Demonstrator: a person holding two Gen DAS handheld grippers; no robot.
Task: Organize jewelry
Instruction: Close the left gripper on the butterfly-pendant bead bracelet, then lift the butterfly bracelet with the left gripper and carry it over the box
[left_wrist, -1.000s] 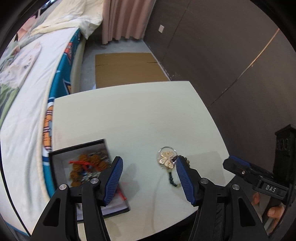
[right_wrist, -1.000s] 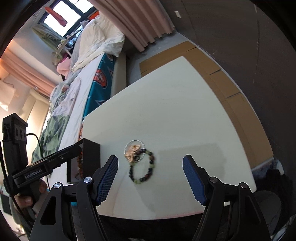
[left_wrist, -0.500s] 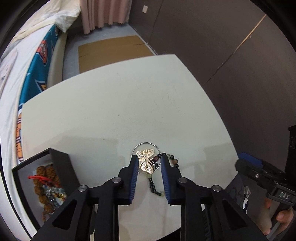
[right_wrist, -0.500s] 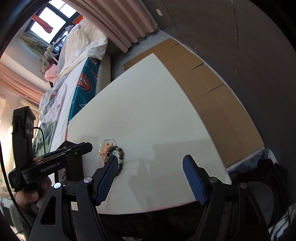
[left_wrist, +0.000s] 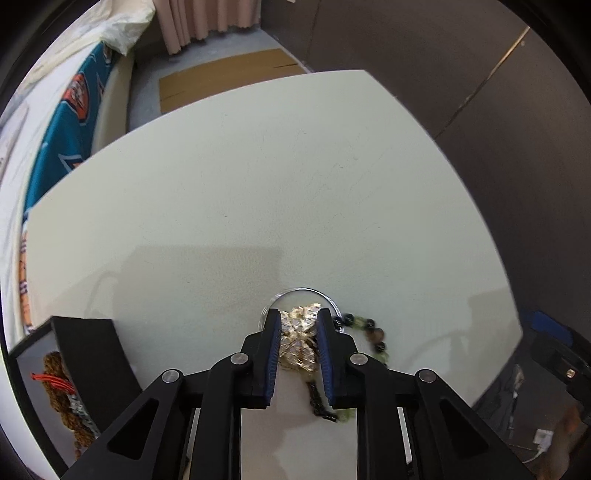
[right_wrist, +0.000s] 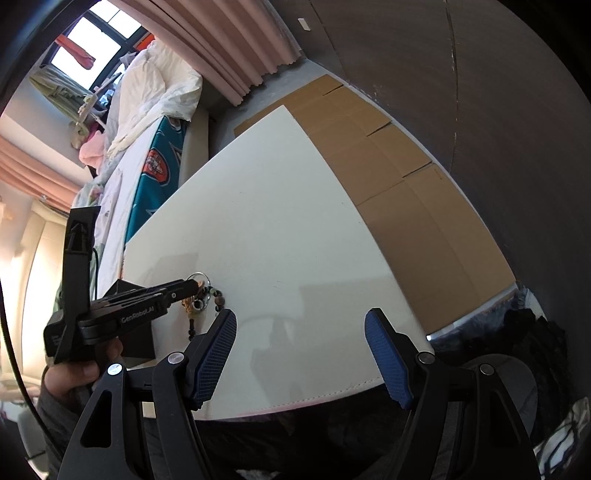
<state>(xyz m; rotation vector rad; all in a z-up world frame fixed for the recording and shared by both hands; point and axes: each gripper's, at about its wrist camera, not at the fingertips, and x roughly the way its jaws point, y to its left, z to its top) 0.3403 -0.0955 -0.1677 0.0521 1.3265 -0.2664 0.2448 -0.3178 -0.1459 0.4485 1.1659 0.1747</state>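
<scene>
My left gripper (left_wrist: 297, 322) is shut on a gold butterfly ornament (left_wrist: 300, 341) that hangs on a thin silver hoop (left_wrist: 301, 291), low over the white table (left_wrist: 240, 192). A bracelet of dark and green beads (left_wrist: 373, 334) lies touching it on the right. The open black jewelry box (left_wrist: 79, 354) with brown bead strings stands at the left. In the right wrist view the left gripper (right_wrist: 192, 285) is at the ornament (right_wrist: 190, 304) and the beads (right_wrist: 218, 299). My right gripper (right_wrist: 301, 354) is open and empty over the table's near edge.
A bed with a teal cover (left_wrist: 70, 122) runs along the table's left side. Flat cardboard (right_wrist: 399, 184) lies on the floor beyond the table's right and far edges. A dark wall (left_wrist: 480, 74) is on the right.
My left gripper moved from the box side over to the ornament and shut on it. My right gripper drew back to the right, away from the jewelry, and stayed open.
</scene>
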